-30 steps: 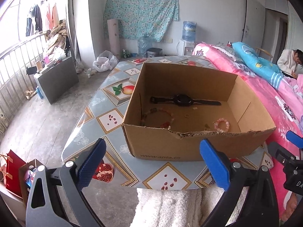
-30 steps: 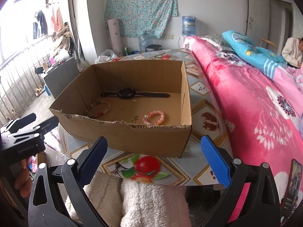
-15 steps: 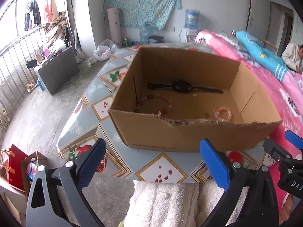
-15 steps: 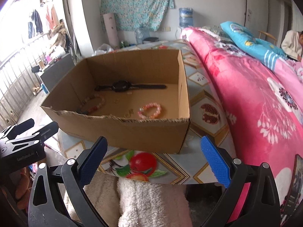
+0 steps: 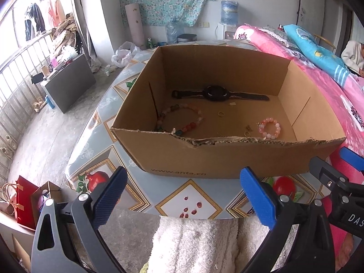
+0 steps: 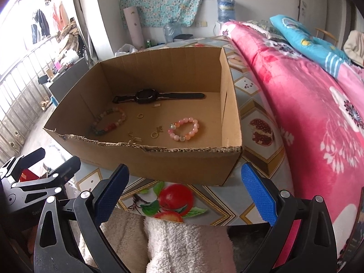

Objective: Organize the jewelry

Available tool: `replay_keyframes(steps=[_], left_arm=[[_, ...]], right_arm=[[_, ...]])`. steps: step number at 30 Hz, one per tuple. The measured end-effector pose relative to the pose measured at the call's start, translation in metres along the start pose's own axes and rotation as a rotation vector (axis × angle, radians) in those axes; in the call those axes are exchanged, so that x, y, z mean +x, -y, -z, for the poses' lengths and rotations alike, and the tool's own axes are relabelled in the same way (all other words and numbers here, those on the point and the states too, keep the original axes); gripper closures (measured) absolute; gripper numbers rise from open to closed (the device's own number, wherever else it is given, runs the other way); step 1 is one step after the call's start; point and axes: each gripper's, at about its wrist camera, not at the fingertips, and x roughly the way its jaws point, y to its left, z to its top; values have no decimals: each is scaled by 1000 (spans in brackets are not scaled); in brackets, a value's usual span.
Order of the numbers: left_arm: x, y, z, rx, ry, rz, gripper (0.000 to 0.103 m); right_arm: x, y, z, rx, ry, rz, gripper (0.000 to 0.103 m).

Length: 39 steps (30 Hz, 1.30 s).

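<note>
An open cardboard box (image 5: 182, 157) (image 6: 159, 163) stands on a patterned table (image 5: 188, 202). Inside lie a black watch (image 5: 215, 93) (image 6: 145, 96), a multicoloured bead bracelet (image 5: 182, 119) (image 6: 109, 122), a pink bead bracelet (image 5: 269, 127) (image 6: 183, 129), a small gold ring (image 5: 220, 113) (image 6: 140, 115) and small gold pieces (image 6: 157, 132). My left gripper (image 5: 182, 193) is open in front of the box's near wall, nothing between its blue pads. My right gripper (image 6: 185, 191) is open too, near the box's right front corner, and empty.
A pink floral quilt (image 6: 307, 95) covers the bed to the right of the table. A white fluffy cloth (image 5: 195, 243) lies below the table's near edge. A person sits at the far right (image 5: 355, 54). Red bags (image 5: 22, 195) stand on the floor at left.
Both grippers have risen and come closer to the box, so I look more steeply down into it. The jewelry inside has not moved. Both stay open.
</note>
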Motion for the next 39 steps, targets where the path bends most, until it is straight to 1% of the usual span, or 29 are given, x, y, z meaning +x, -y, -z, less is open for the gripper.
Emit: replay_keyframes(steps=[15, 19, 25, 39], left_arm=[[5, 4, -5, 12, -19, 21, 6], [4, 4, -6, 14, -17, 20, 6], [4, 4, -6, 13, -17, 22, 6], [8, 5, -9, 13, -29, 28, 6]], right_arm=[[6, -2, -3, 3, -17, 13, 8], [7, -5, -3, -7, -16, 29, 8], [7, -4, -3, 6, -18, 20, 8], [7, -2, -3, 0, -22, 30, 8]])
